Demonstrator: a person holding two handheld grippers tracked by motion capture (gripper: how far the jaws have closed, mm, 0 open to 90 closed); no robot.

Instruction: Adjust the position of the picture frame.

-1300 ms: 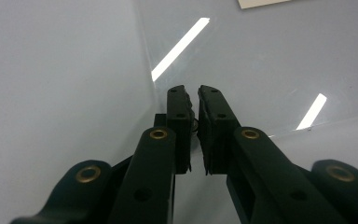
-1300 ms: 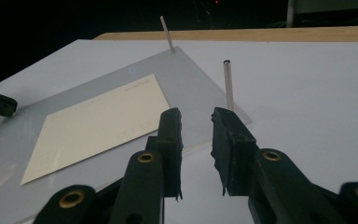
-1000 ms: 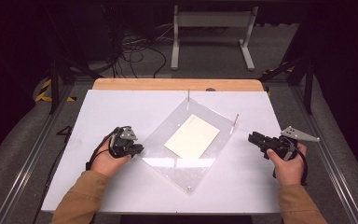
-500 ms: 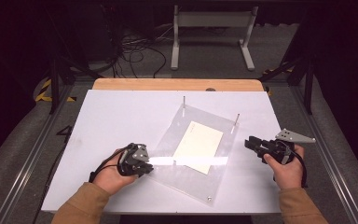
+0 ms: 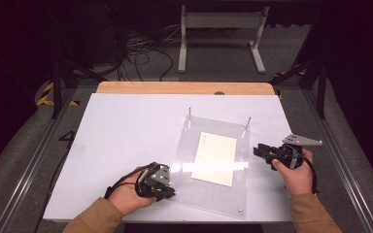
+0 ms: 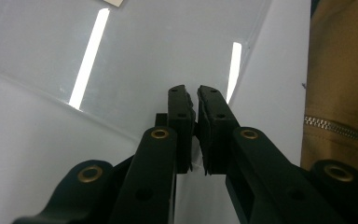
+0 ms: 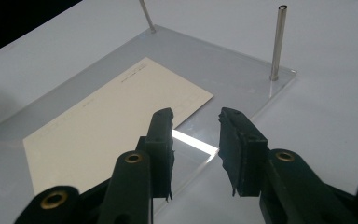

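Note:
A clear acrylic plate point(image 5: 213, 199) lies on the white table, with a thin metal pin at each far corner point(image 7: 278, 42). A cream card point(image 5: 216, 158) lies flat on it point(image 7: 112, 112). My left gripper point(image 5: 170, 191) is at the plate's near-left corner, jaws shut, tips over the plate's edge point(image 6: 192, 91); I cannot tell whether it pinches the plate point(image 6: 144, 51). My right gripper point(image 5: 256, 151) sits at the plate's right edge. Its jaws have just been opening and stand open point(image 7: 196, 114), astride the edge, with no pad touching it.
The white table top point(image 5: 126, 131) stretches wide to the left of the plate. A wooden strip point(image 5: 184, 87) runs along its far edge. Beyond it are a metal stand point(image 5: 218, 29) and cables on the floor. A tan sleeve point(image 6: 340, 93) is close by the left gripper.
The plate has swung counter-clockwise about its far-right pin and now lies nearly square to the table. My left gripper moved right and toward the near edge with that corner. The right jaws widened.

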